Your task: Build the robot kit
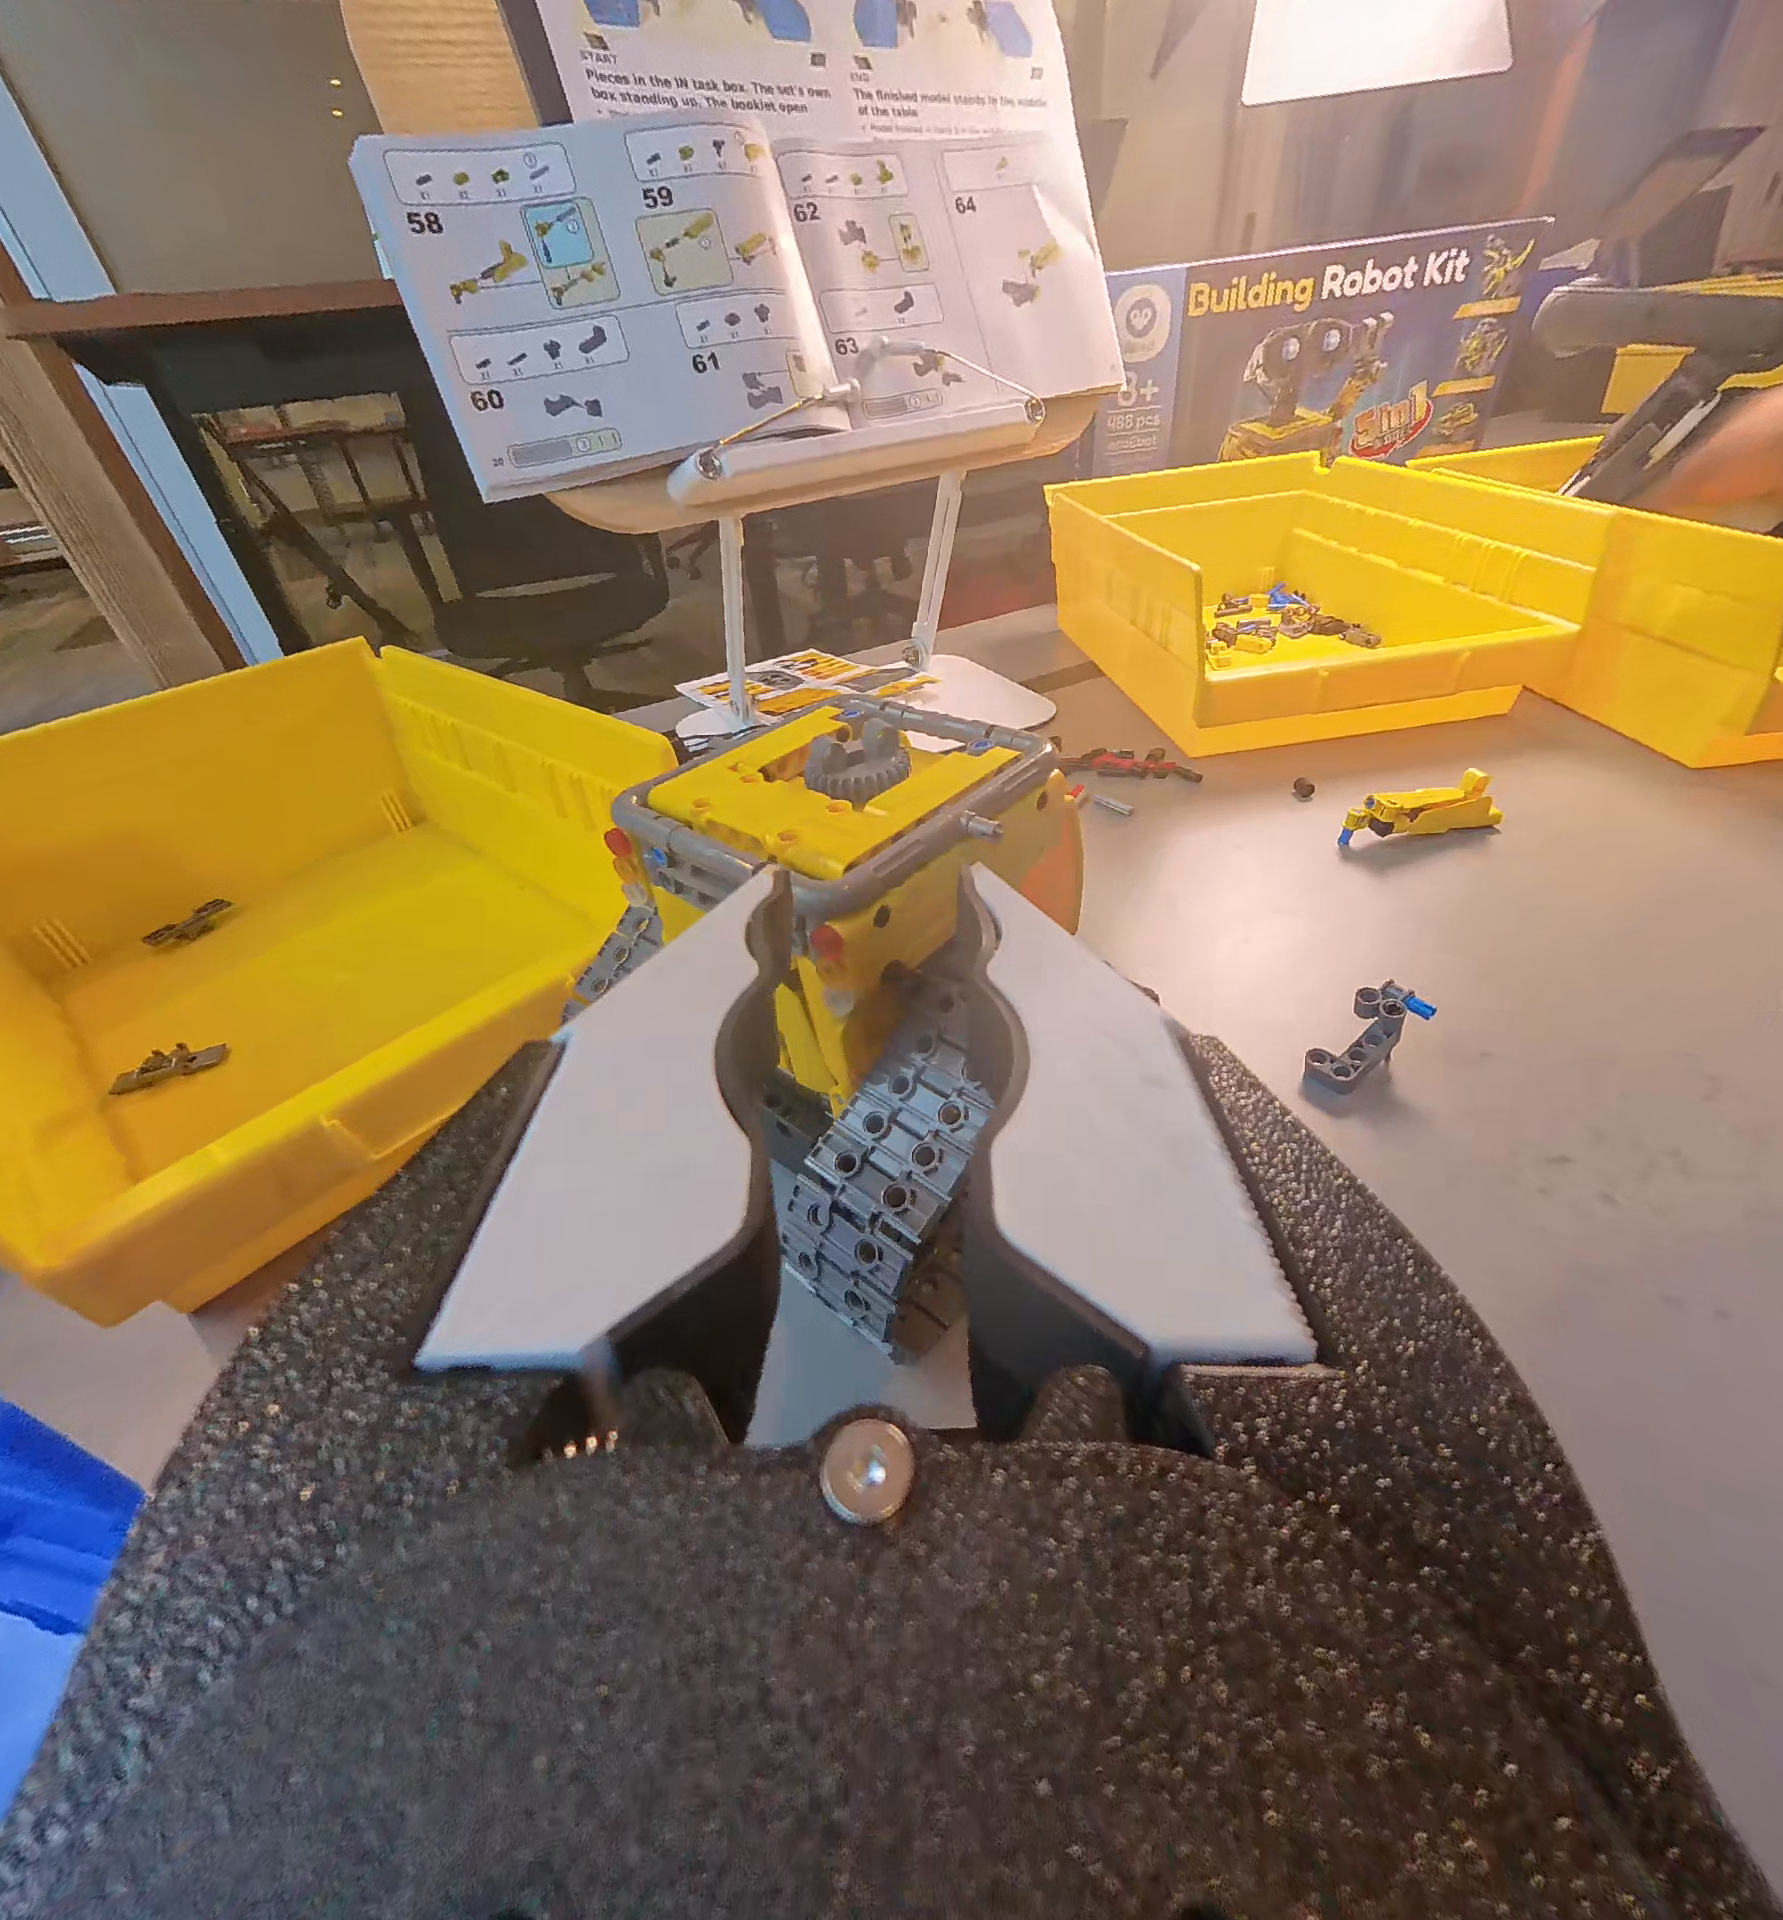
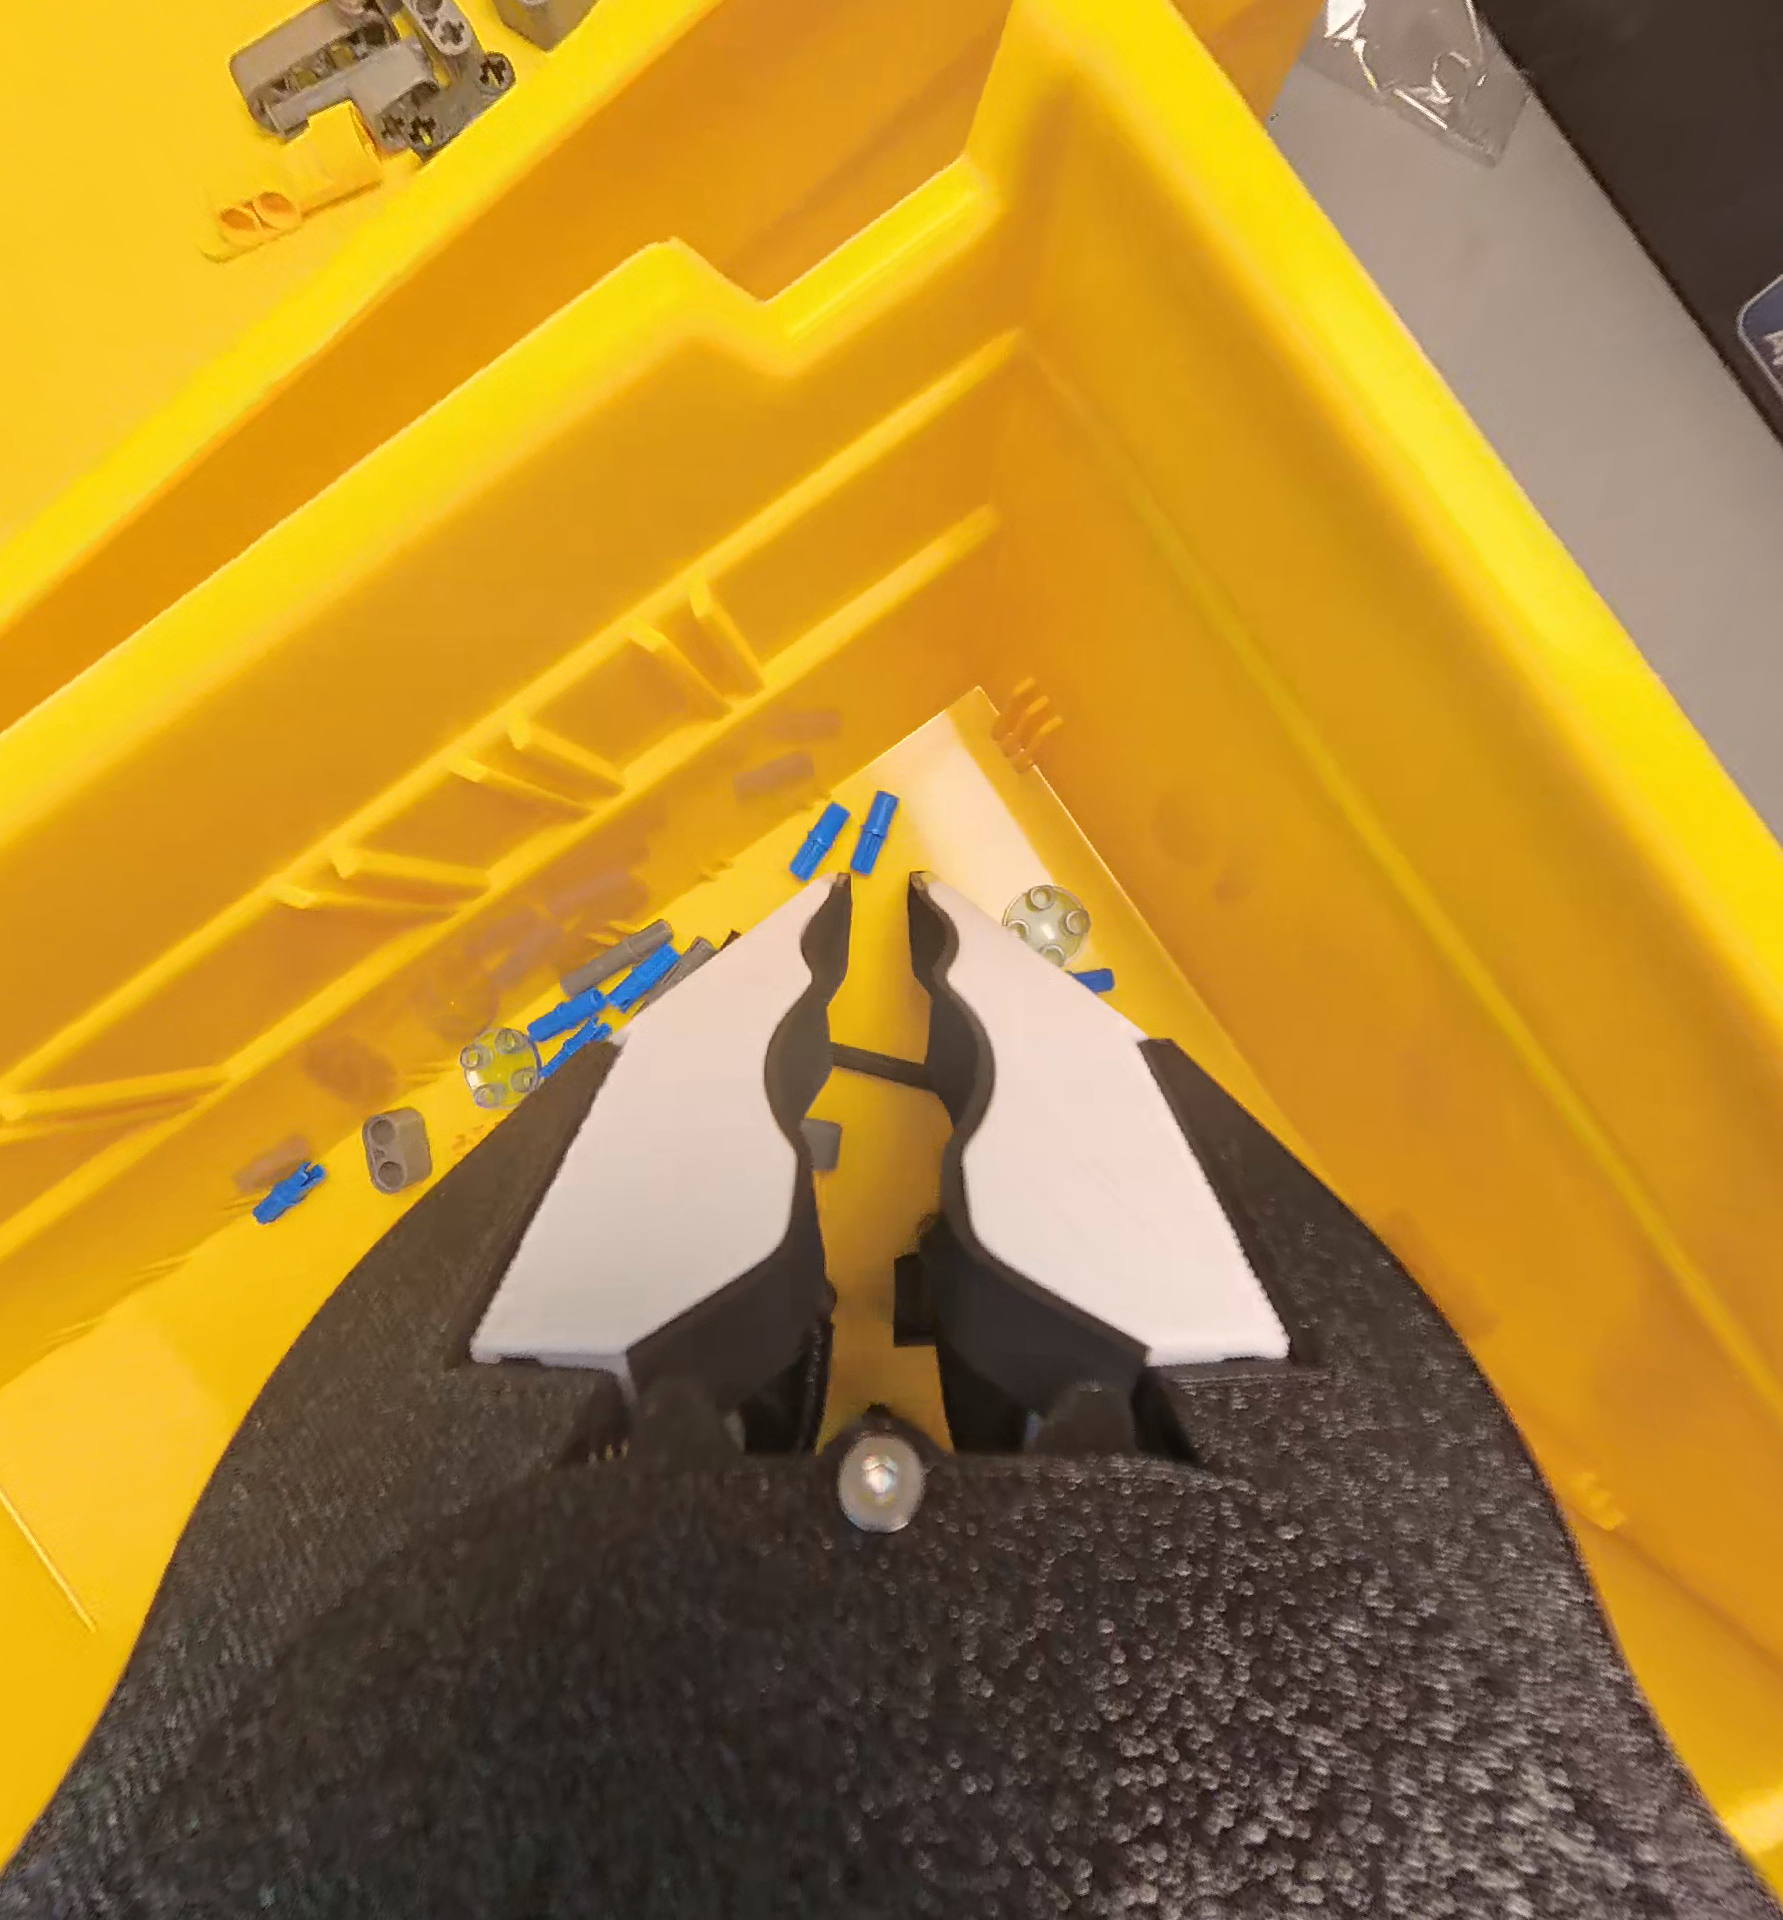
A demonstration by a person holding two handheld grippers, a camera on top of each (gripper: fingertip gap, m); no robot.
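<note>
Matching speckled black grippers
Left gripper (image 1: 871, 883) and right gripper (image 2: 880, 883): white fingers, wavy black inner pads, a silver screw below the fingers.

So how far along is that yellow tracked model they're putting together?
The yellow body already stands on grey tracks, with a gear on top. The left gripper is closed on it, steadying it. The right gripper is open, down in a yellow bin near blue pins. A yellow sub-assembly and a grey piece lie loose on the table, so building isn't finished.
</note>
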